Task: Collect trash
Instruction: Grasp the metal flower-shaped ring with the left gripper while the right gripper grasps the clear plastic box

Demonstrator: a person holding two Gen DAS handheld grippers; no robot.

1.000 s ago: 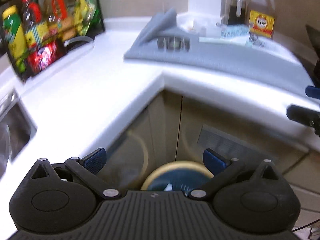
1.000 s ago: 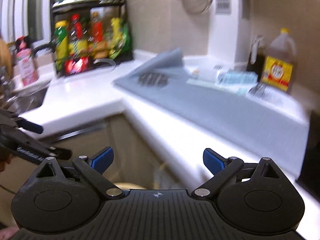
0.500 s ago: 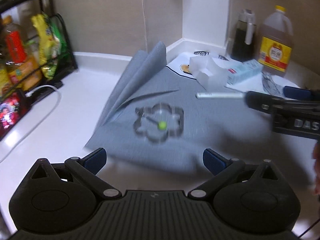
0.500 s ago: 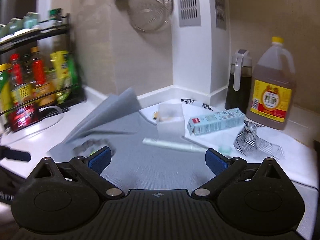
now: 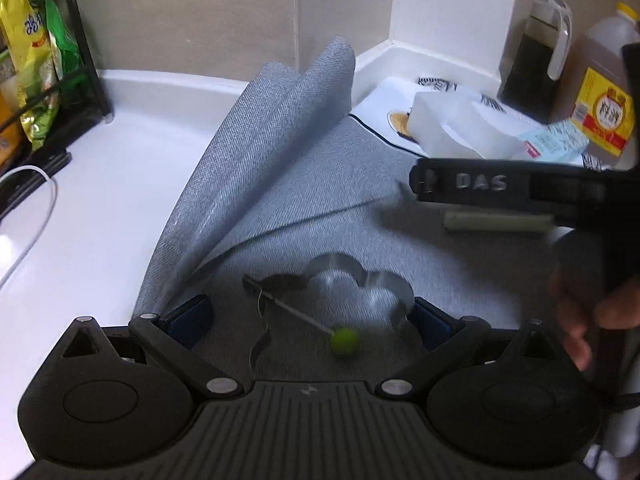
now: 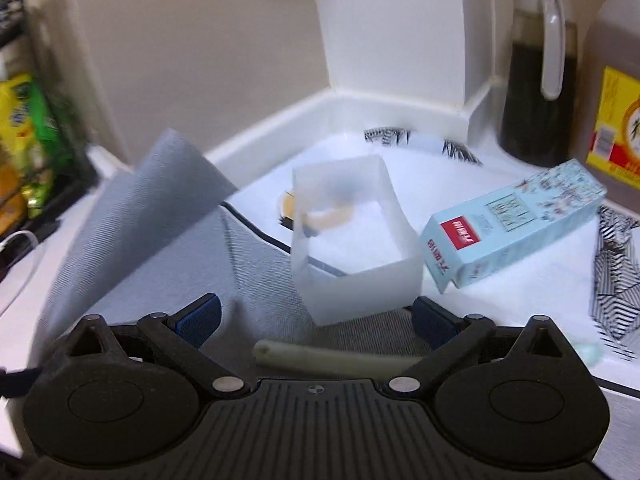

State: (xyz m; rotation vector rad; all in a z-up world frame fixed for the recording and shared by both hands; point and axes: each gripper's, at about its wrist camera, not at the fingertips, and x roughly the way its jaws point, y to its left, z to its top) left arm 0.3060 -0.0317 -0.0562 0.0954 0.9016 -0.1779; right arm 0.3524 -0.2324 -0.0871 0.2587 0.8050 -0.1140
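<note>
In the right wrist view my right gripper stands wide open, low over the grey mat. Its blue pads flank the near corner of a translucent plastic box without touching it. A pale tube lies on the mat just under the jaws. A light-blue carton lies on its side to the right. My left gripper is open too, and a flower-shaped metal mould with a green-balled pin lies between its pads. Nothing is held.
The mat's left part is folded up against the wall. A white patterned cloth lies under the carton. A dark jug and an oil bottle stand at the back right. A rack of packets stands left. A hand holds the right tool.
Both grippers have swept from the counter's front edge in over the grey mat toward the corner. The box, carton and mould are now much closer. Both grippers have stayed empty.
</note>
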